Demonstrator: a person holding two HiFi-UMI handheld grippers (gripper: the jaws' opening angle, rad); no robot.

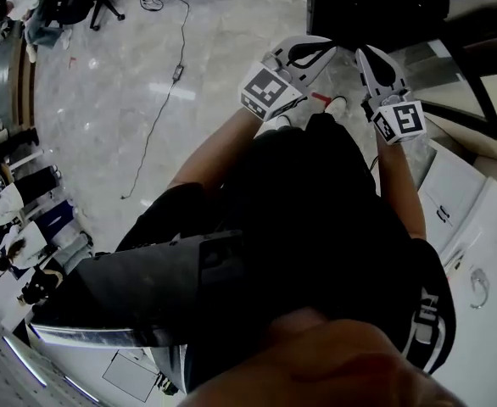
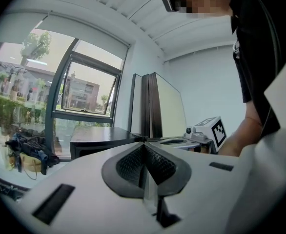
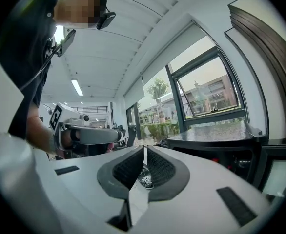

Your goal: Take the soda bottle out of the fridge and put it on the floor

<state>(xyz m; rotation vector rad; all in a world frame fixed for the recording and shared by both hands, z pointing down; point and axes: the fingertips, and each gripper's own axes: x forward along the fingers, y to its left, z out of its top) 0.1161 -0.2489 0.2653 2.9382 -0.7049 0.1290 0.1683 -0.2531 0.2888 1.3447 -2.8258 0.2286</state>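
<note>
Both tongs, left gripper [image 2: 144, 145] and right gripper [image 3: 144, 150], sit closed and empty, so unless they part before the dark cabinet [image 1: 376, 2], they may knock the unseen bottle over.

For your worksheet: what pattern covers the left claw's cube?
Cube: black-and-white square markers, best in head view.

Glossy grey marble floor [image 1: 104, 117] lies below. Ahead-left, a large window [image 2: 87, 89] admits daylight. A white wall [image 2: 206, 91] stands ahead-right.
</note>
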